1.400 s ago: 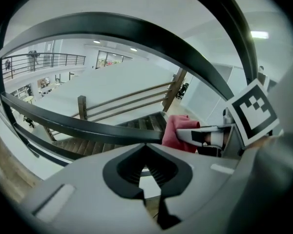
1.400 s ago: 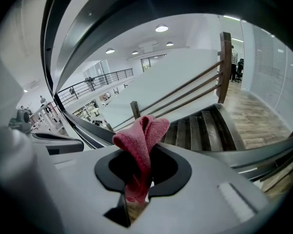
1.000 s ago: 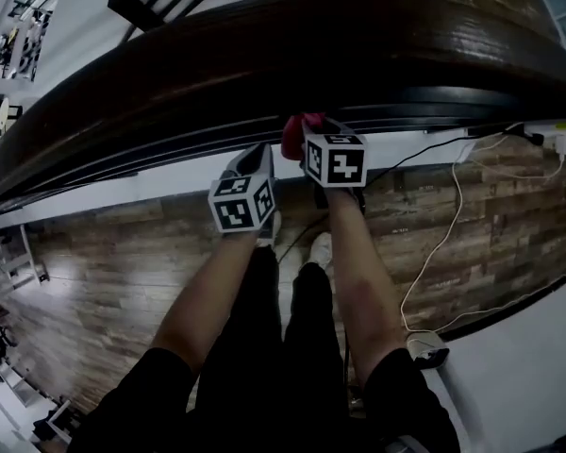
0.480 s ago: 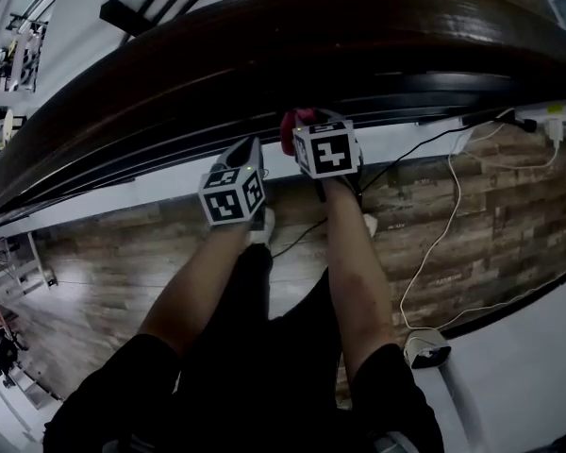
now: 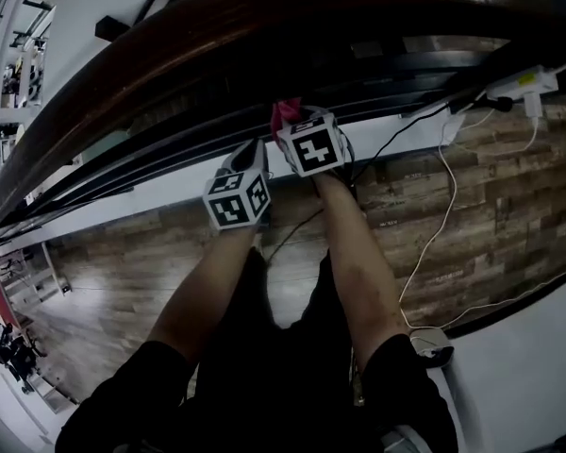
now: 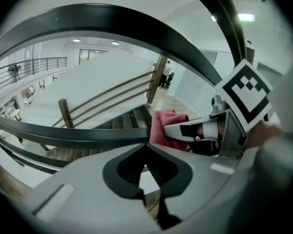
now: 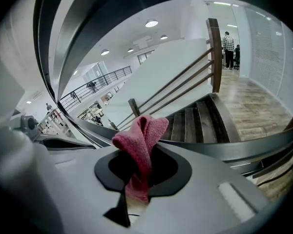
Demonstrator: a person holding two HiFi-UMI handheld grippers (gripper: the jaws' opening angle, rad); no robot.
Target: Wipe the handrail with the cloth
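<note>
A dark wooden handrail (image 5: 264, 26) curves across the top of the head view, with thin dark bars under it. My right gripper (image 5: 297, 125) is up against its underside, shut on a red cloth (image 5: 285, 113). In the right gripper view the cloth (image 7: 142, 130) bunches up out of the shut right gripper (image 7: 141, 147), with a rail bar (image 7: 244, 150) just beyond. My left gripper (image 5: 250, 159) hangs beside it, lower and to the left. The left gripper (image 6: 146, 147) is shut and holds nothing. From there the cloth (image 6: 163, 126) shows in the right gripper's jaws.
A white cable runs over the wood floor to a power strip (image 5: 528, 81) at the right. A dark-and-white object (image 5: 429, 347) lies on the floor by my right leg. Stairs (image 7: 200, 121) descend beyond the rail. People (image 7: 228, 45) stand far off.
Both grippers have shifted a little to the left along the rail, with the cloth still held. My legs have moved over the floor.
</note>
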